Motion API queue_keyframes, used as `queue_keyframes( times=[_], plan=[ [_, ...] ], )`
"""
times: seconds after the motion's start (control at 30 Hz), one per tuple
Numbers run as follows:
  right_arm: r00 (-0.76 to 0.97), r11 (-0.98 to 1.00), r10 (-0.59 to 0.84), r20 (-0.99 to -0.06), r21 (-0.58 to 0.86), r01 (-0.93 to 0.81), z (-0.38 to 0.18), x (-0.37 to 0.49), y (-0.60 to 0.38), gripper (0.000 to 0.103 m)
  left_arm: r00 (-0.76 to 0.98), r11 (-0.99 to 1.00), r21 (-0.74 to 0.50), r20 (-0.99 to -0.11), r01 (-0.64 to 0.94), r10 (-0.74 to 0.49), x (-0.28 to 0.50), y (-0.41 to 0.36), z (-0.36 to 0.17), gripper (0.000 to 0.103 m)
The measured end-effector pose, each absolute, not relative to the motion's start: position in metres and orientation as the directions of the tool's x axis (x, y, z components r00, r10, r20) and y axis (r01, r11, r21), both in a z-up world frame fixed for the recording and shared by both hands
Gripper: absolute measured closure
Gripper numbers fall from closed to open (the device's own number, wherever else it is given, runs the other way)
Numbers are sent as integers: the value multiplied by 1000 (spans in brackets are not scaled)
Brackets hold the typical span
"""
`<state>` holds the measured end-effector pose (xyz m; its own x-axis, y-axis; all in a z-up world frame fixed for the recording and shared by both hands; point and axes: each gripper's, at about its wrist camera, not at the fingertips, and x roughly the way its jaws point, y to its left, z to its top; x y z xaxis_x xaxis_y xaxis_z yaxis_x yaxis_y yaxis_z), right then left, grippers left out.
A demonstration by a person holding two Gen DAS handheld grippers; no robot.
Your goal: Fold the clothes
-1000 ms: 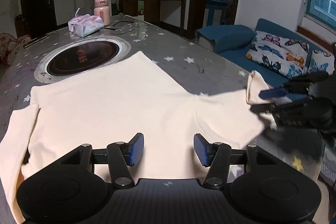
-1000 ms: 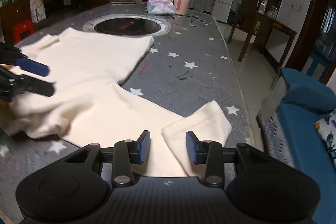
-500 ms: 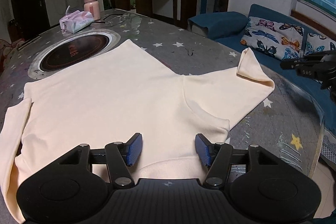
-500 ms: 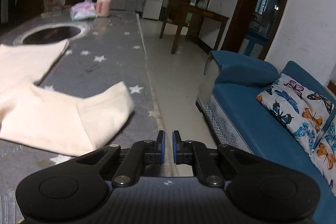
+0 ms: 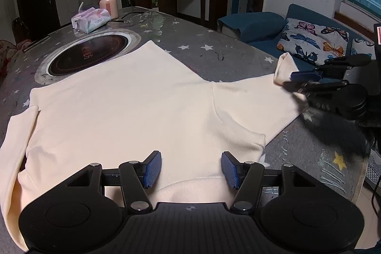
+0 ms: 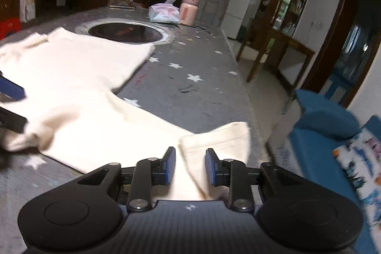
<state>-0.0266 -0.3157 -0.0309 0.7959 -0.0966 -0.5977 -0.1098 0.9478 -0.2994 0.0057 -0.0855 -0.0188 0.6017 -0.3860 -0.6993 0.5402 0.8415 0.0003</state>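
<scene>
On star-print worktop (image 5: 214, 49): cream shirt (image 5: 133, 106), spread flat. Right tongs (image 6: 190, 164), away and pressed together half a second ago, now spread astride folded sleeve cuff (image 6: 214, 139); sleeve fold likely next. Left tongs (image 5: 190, 167) spread over collar.

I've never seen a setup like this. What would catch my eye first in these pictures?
A large cream long-sleeved top lies spread flat across the grey star-patterned table, covering most of its near half. The right claw stands open around the cuff of one sleeve near the table's edge, and the left claw stands open over the collar. Beyond the top, a round black cooktop sits set into the table.
</scene>
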Motion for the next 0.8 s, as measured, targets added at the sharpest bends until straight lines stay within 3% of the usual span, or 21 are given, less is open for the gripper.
queue_keyframes(
  times=[0.03,0.13,0.37,0.43,0.57,0.8],
  plan=[
    [799,943,-126,-588,-320,-86,-31,-27,-318,97,601,841,0,-700,541,-387,6,-85,-19,44],
    [801,940,-216,-558,-342,15,-30,-32,-334,98,598,840,-2,-701,543,-388,5,-85,-20,44],
    [761,934,-332,-558,-309,181,-25,-43,-374,93,608,843,-3,-691,538,-391,6,-82,-15,44],
    [779,945,-298,-551,-287,158,-20,-42,-372,91,614,846,-3,-686,534,-390,6,-80,-12,44],
    [811,972,-177,-558,-228,55,-16,-36,-357,76,655,877,16,-672,479,-346,18,-69,-5,44],
    [811,986,-25,-585,-149,-78,-17,-20,-328,74,762,961,105,-634,257,-135,62,-27,5,45]
  ],
)
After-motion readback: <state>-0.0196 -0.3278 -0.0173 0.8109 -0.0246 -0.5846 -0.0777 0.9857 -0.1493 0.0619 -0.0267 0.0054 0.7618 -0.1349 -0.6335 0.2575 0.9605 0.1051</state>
